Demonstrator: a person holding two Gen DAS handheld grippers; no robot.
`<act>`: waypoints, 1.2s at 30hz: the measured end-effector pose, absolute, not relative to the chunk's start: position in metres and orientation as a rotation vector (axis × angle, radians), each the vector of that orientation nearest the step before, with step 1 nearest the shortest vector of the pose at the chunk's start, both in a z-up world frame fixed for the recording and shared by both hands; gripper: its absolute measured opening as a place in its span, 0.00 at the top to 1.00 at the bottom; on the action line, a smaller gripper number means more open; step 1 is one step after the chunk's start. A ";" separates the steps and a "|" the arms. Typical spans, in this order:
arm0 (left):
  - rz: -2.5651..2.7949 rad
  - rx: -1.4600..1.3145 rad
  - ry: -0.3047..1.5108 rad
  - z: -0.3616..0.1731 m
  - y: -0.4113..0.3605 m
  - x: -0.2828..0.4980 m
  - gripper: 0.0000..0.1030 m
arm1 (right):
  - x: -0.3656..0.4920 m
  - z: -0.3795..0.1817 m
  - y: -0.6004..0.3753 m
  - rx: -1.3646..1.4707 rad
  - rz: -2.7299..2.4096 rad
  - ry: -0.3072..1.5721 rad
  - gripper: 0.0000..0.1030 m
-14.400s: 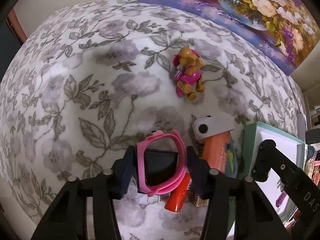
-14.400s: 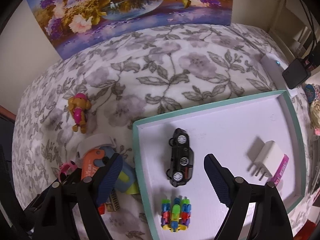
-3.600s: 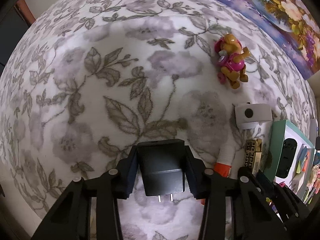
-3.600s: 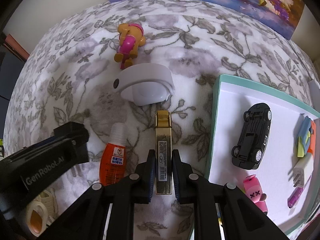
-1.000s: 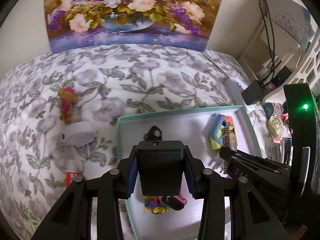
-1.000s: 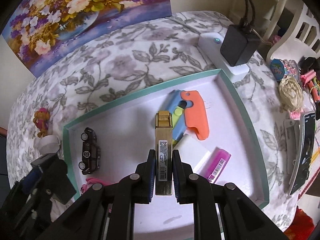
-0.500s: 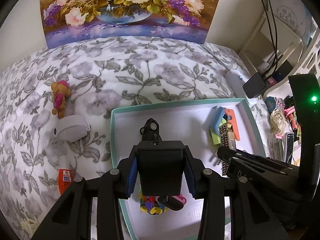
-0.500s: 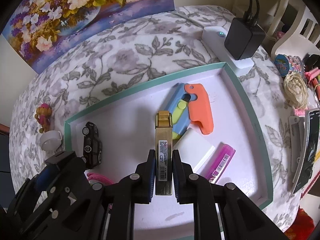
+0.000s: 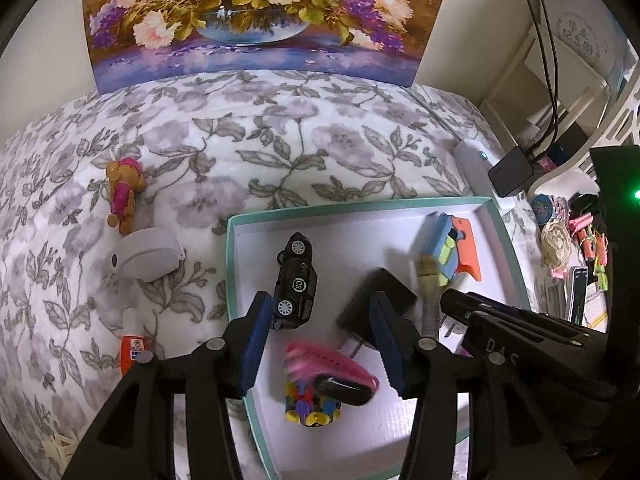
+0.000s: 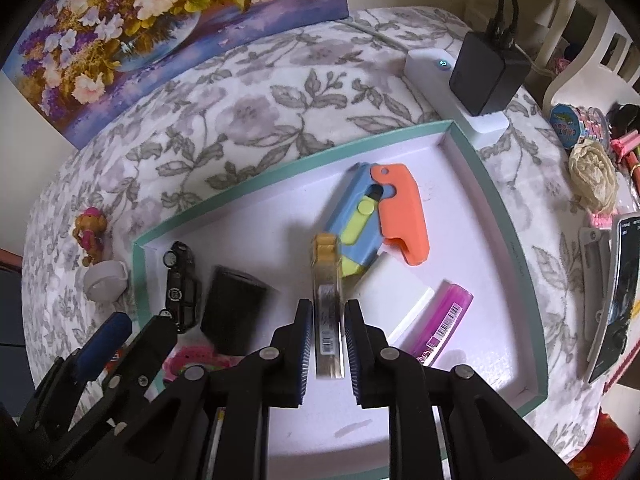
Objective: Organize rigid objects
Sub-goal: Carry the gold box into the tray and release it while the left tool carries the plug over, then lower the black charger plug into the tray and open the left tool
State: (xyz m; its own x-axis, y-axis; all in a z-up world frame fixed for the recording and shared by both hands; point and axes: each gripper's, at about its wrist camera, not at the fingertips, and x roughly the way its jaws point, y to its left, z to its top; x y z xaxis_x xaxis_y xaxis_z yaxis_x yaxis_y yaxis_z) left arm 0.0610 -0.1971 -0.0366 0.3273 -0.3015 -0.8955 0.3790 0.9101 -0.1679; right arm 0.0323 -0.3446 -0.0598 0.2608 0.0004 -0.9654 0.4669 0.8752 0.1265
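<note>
- The black charger (image 9: 374, 298) lies tilted in the teal-rimmed tray (image 9: 234, 264), its two prongs pointing toward the camera and the pink watch (image 9: 332, 364); it looks blurred in the right wrist view.
- The left gripper (image 9: 320, 344) points steeply down over the tray. Its jaws are opening and stand apart, with the charger just beside the right pad and no longer pinched.
- The gold lighter (image 10: 328, 300) stands with its long axis running away from the camera, cap end toward the blue and orange toy (image 10: 380, 220).
- The right gripper (image 10: 325, 344) also points steeply down, and its pads sit close on either side of the lighter; a thin gap shows, and the lighter is blurred.
- A black toy car (image 9: 295, 280) lies lengthwise near the tray's left wall.
</note>
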 end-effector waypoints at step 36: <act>0.044 -0.206 1.238 -0.040 -0.037 0.110 0.18 | 0.043 -0.045 -0.311 0.266 -0.336 1.265 0.42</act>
